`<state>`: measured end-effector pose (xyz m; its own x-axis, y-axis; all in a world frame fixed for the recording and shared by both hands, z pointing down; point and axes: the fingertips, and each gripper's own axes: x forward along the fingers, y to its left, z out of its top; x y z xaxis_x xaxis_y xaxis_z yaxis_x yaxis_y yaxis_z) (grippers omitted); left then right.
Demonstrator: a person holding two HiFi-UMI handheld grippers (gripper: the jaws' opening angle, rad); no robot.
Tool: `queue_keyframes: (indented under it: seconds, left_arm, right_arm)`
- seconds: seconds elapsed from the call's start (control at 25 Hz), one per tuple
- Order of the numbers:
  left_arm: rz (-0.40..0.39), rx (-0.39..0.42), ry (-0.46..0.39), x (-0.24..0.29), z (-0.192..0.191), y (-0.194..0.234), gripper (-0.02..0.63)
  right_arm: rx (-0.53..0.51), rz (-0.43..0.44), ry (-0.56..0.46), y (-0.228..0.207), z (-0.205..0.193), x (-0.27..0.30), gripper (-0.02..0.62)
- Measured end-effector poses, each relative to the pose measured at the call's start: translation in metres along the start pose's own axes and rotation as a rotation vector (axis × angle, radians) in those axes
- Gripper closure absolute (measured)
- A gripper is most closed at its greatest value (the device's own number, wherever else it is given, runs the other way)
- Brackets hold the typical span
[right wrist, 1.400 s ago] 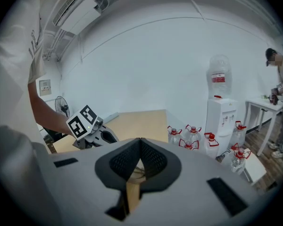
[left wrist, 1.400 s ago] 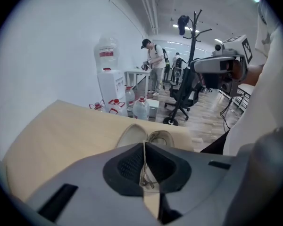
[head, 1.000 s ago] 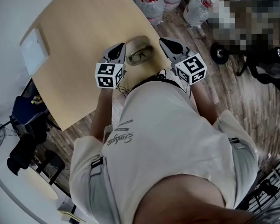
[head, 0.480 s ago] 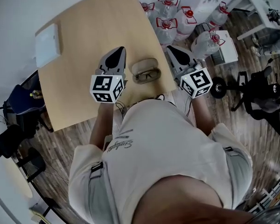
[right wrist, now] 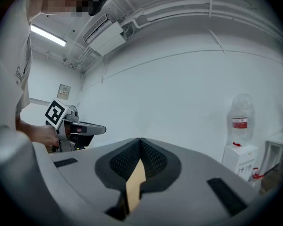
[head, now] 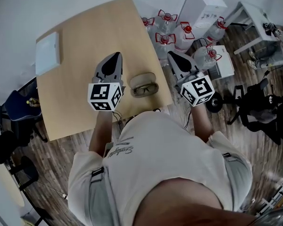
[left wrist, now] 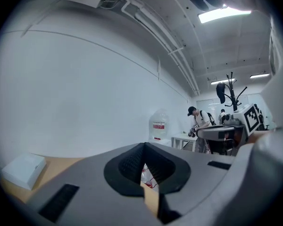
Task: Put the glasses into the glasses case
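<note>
So the glasses [head: 144,90] sit on the worktop [head: 85,32] near the edge closest to the person, right up against the open glasses case [head: 144,79]. From the head view I honestly can't tell if they're already lying in the lower half or just touching its front. Both tools hang above the wood, one on either side of the case. The left hand-held gripper [head: 113,60] has its jaws pressed together at the tips with nothing caught in them, and so does the right hand-held gripper [head: 173,56] (each one's own view just shows a sliver of worktop through the slit). My guess on handling is that the glasses are light and fragile, with thin arms that flex and lenses that scratch or smudge. I'd pinch them at the bridge or the top rim of the frame, not on the glass or halfway down an arm. The case looks like a light hard shell, so it'll probably skate on that smooth top unless the other gripper steadies it. As for the count, there's one pair of glasses, one case, two grippers and one flat white pad [head: 48,53] at the far corner. There are also several water jugs [head: 162,37] on the floor beyond the worktop, though I wouldn't swear to an exact number.
</note>
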<state>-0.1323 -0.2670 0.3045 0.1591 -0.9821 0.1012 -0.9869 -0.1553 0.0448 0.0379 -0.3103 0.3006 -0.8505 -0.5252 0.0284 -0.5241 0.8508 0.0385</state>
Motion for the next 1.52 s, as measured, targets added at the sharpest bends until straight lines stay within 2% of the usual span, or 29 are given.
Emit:
queue_keyframes:
  seconds: [0.28, 0.56, 0.76, 1.04, 1.2, 1.52]
  left_arm:
    - [0.012, 0.066, -0.028, 0.006, 0.018, -0.001, 0.592]
    - [0.012, 0.042, -0.005, 0.007, 0.009, 0.005, 0.592]
    - [0.004, 0.090, 0.023, 0.005, 0.004, 0.000, 0.592]
    - [0.030, 0.176, 0.031, -0.003, 0.000, -0.004, 0.592]
    - [0.015, 0.137, 0.030, -0.004, -0.008, -0.005, 0.592]
    - [0.026, 0.114, 0.013, -0.006, -0.001, 0.005, 0.592]
  right_arm:
    - [-0.003, -0.001, -0.017, -0.003, 0.010, 0.002, 0.600]
    - [0.001, 0.006, -0.018, 0.001, 0.008, 0.002, 0.600]
    - [0.049, 0.026, -0.005, 0.007, 0.000, 0.005, 0.600]
    - [0.039, 0.071, 0.001, 0.022, 0.001, 0.012, 0.600]
    - [0.022, 0.063, -0.007, 0.024, 0.004, 0.011, 0.600]
    - [-0.017, 0.039, -0.017, 0.026, 0.009, 0.008, 0.600]
